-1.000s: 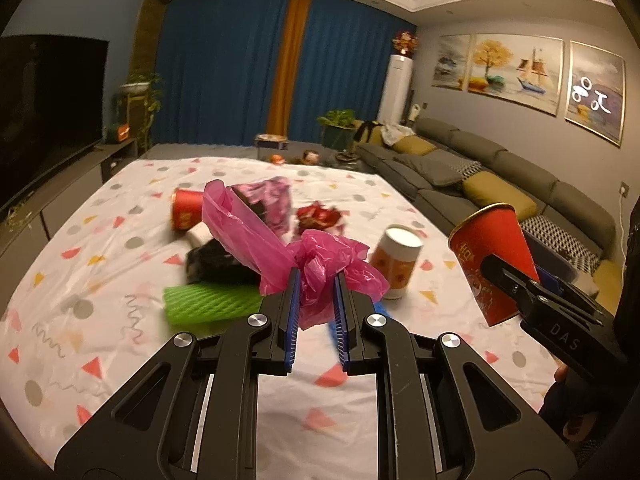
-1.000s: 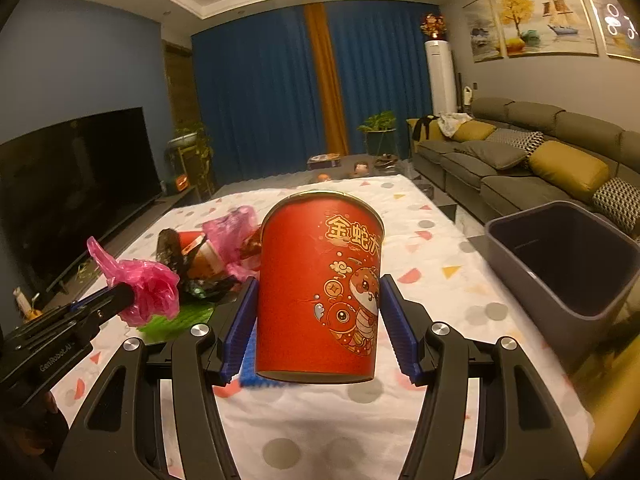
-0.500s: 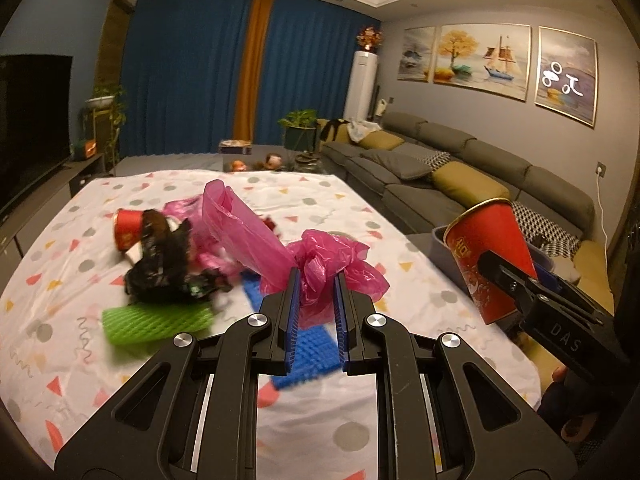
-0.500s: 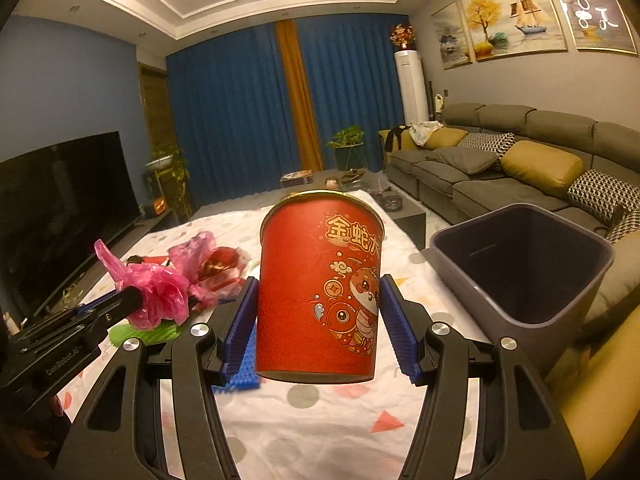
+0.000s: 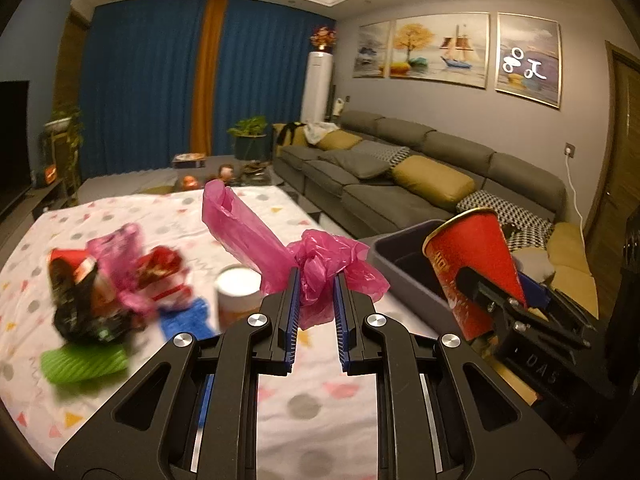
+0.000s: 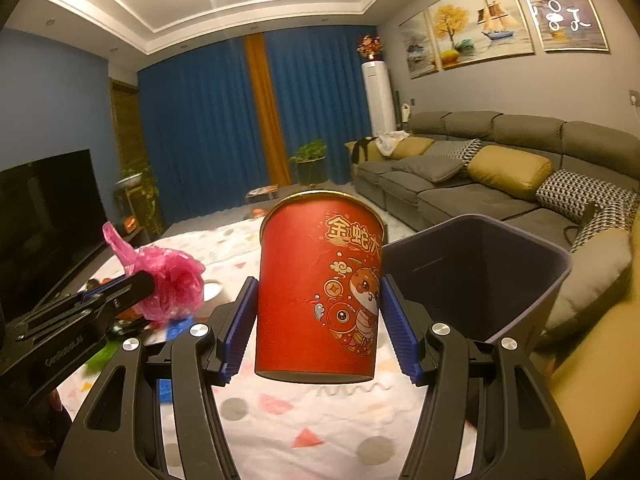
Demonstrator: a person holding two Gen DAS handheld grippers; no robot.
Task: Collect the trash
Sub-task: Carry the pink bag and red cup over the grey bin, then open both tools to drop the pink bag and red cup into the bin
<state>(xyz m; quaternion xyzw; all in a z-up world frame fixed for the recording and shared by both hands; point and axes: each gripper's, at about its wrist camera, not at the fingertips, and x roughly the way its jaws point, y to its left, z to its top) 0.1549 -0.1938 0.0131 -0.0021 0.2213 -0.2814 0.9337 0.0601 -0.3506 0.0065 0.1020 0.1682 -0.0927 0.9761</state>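
Trash bin (image 6: 516, 276), dark and open-topped, sits just beyond the red paper cup (image 6: 320, 300) clamped upright in the half-spread right gripper (image 6: 318, 312), while the nearly closed left gripper (image 5: 315, 312) pinches a crumpled pink plastic bag (image 5: 320, 272).

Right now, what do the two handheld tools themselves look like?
Both match: the left tool and right tool have matte black angular frames with triangular cut-outs, silver round screws at the joints, and ribbed blue pads lining the fingers. Pale lettering marks each body's side, too blurred to read. No sleeves or cables show.
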